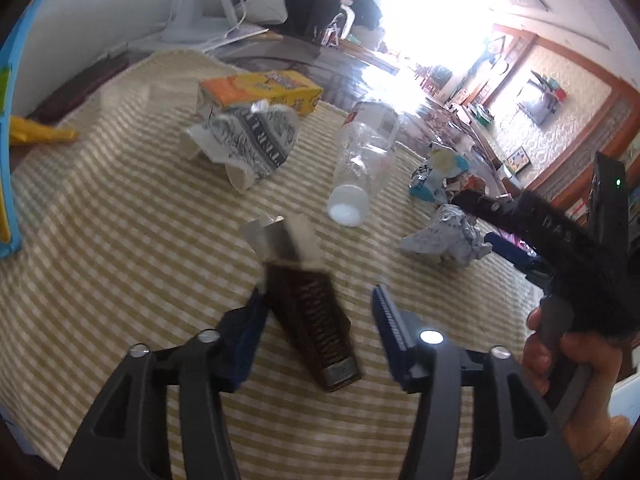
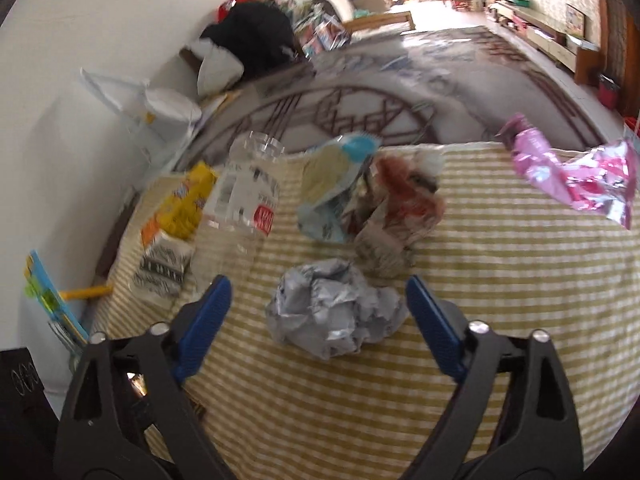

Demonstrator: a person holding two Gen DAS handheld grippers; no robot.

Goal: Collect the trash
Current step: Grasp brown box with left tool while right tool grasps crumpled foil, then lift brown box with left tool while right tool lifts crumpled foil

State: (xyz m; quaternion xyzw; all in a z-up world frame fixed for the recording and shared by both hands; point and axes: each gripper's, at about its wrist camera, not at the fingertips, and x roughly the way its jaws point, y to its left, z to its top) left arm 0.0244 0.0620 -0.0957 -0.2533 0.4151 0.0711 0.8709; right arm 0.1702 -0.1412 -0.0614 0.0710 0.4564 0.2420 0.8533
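1. Brown wrapper (image 1: 316, 320) lies flat on the checked yellow-and-white tablecloth (image 1: 120, 240), its torn silver end (image 1: 280, 240) pointing away from me; it sits between the blue pads of my left gripper (image 1: 320, 312), closer to the left-hand pad, which looks to touch its edge. The other pad stands clear of it. Jaws apart, nothing clamped
2. Crumpled grey paper ball (image 2: 336, 316) rests on the cloth squarely between the blue pads of my right gripper (image 2: 320, 304), gaps on both sides. Jaws wide apart, not pressing on it. From the left wrist view the same ball (image 1: 444, 240) lies just in front of the right gripper's fingertips, and I see the hand (image 1: 560, 364) around its handle
3. Just beyond the paper ball: a crumpled red-and-white wrapper (image 2: 400, 216), touching a light blue packet (image 2: 332, 188) on its left
4. Left of those, a clear plastic bottle (image 2: 248, 196) lies on its side, white cap (image 1: 348, 208) towards my left gripper
5. Further left, a black-and-white patterned paper bag (image 1: 248, 140), crumpled, with a yellow-orange carton (image 1: 260, 90) just behind it
6. Pink foil wrapper (image 2: 576, 176) lies well apart at the far right corner of the cloth
7. Yellow item (image 1: 40, 132) at the left edge of the table, too blurred to identify
8. Patterned rug (image 2: 400, 92) on the floor beyond the table
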